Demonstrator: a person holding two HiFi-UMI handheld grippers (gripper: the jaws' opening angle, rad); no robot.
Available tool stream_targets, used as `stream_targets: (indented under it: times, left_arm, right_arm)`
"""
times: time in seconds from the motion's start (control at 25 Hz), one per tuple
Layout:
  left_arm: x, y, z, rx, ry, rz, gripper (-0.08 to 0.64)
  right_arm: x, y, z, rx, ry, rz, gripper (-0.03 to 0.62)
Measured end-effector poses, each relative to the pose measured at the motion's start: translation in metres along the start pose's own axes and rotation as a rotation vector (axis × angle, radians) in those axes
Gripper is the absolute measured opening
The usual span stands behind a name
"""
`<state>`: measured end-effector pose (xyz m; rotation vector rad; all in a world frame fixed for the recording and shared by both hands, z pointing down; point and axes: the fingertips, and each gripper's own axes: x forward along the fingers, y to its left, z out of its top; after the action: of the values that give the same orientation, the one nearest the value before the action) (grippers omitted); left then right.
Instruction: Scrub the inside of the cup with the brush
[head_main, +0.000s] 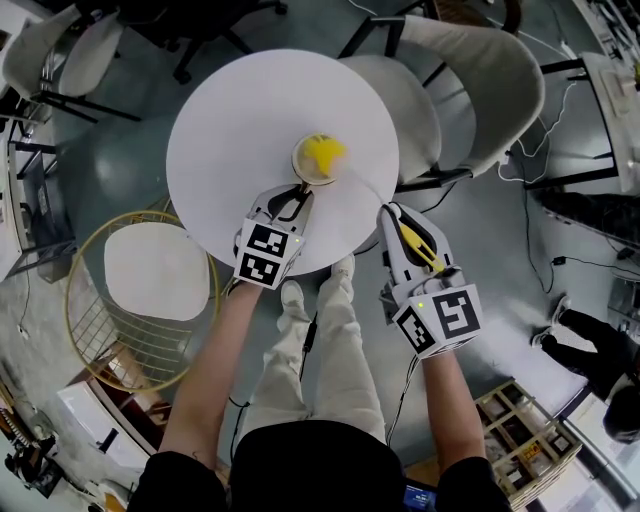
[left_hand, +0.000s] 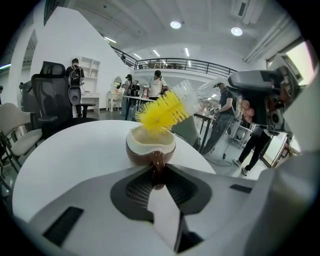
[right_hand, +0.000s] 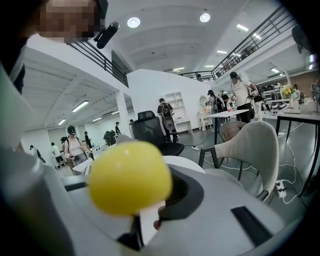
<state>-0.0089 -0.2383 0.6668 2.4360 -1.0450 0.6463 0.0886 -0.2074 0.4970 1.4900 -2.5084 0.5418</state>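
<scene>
View from above and along each gripper, read left to right. At far left a wire-framed side table (head_main: 88, 300) stands on the floor, just beside the round white table (head_main: 230, 130). The left gripper (head_main: 297, 195) reaches over the near edge of the white table; its jaws are nearly together and pinch the cup's brown handle (left_hand: 158, 169) between their tips. The cup (head_main: 318, 162), brown outside and cream at the rim, stands upright on the table right of centre, close to the near edge. The brush (head_main: 323, 152) has its yellow bristle head in the cup's mouth, partly above the rim, and its thin pale stem slants down and right to the right gripper (head_main: 390, 212). That gripper's jaws are closed on the brush's handle, whose rounded yellow end (right_hand: 130, 177) fills the foreground of the right gripper view. A pale chair (head_main: 480, 80) stands beyond the table at right.
</scene>
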Motion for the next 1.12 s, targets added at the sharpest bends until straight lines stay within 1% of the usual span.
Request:
stream_targets:
  times: [0.24,0.68,1.12]
  left_arm:
    - [-0.002,0.0,0.001,-0.015,0.021,-0.015,0.08]
    - [-0.002,-0.001,0.001,-0.004,0.03,-0.02,0.078]
    - [-0.002,-0.002,-0.001,0.008,0.031,-0.051,0.078]
  right_arm:
    - [0.0,0.001,-0.004,-0.013,0.025,-0.002,0.049]
    - [0.021,0.007,-0.015,-0.064,0.099,0.017,0.049]
    - [0.04,0.006,-0.029,-0.108,0.153,0.021,0.049]
